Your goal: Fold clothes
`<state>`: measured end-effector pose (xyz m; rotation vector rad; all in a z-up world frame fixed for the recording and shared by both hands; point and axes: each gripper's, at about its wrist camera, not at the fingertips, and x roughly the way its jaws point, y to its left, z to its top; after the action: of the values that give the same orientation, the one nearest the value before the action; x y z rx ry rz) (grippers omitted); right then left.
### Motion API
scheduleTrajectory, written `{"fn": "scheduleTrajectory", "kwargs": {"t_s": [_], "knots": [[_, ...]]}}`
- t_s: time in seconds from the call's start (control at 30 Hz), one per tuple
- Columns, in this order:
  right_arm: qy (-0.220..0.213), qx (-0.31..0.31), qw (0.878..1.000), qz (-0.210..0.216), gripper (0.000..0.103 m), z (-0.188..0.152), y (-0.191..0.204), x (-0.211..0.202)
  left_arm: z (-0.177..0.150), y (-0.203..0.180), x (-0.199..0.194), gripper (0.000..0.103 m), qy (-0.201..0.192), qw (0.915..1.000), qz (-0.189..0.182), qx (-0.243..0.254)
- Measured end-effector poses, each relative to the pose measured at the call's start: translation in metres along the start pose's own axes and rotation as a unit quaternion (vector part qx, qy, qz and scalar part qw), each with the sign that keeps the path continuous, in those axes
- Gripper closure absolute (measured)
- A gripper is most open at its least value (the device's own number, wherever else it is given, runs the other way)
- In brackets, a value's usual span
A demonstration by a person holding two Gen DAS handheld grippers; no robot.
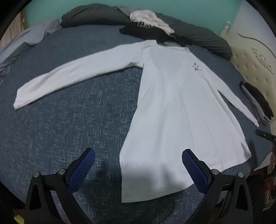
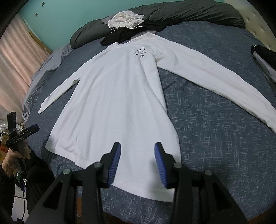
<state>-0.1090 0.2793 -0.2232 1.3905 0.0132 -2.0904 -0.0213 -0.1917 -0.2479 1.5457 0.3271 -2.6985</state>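
Note:
A white long-sleeved shirt (image 1: 181, 112) (image 2: 112, 103) with a small black smile print lies flat, front up, on the blue patterned bedcover (image 1: 69, 129) (image 2: 215, 137). Both sleeves are spread outwards. My left gripper (image 1: 138, 152) hovers open and wide over the hem's left corner, its blue pads (image 1: 82, 168) holding nothing. Over the right part of the hem, my right gripper (image 2: 137, 144) has its jaws apart with nothing gripped between them. The left gripper (image 2: 22, 132) also appears at the left edge of the right wrist view, held in a hand.
Along the far side of the bed lie a dark grey duvet (image 1: 94, 15) (image 2: 189, 12), a crumpled white garment (image 1: 150, 19) (image 2: 126, 19) and a black garment (image 1: 143, 32). Folded black and grey clothes (image 1: 257, 101) (image 2: 265, 58) sit by the cream headboard (image 1: 255, 65). The bed's near edge runs below the grippers.

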Motion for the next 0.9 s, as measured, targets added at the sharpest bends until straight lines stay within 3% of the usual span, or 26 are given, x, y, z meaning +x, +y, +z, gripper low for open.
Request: {"fn": "scheduleTrajectory", "kwargs": {"t_s": [0.57,0.9], "knots": [[0.010,0.009,1.000,0.000,0.062,0.000,-0.007,0.015,-0.013,0.005,0.070,0.001,0.080,0.9967,0.016,-0.004],[0.014,0.015,1.000,0.003,0.062,0.002,-0.011,0.021,-0.018,0.006,0.080,0.001,0.096,0.9951,0.021,-0.006]]}}
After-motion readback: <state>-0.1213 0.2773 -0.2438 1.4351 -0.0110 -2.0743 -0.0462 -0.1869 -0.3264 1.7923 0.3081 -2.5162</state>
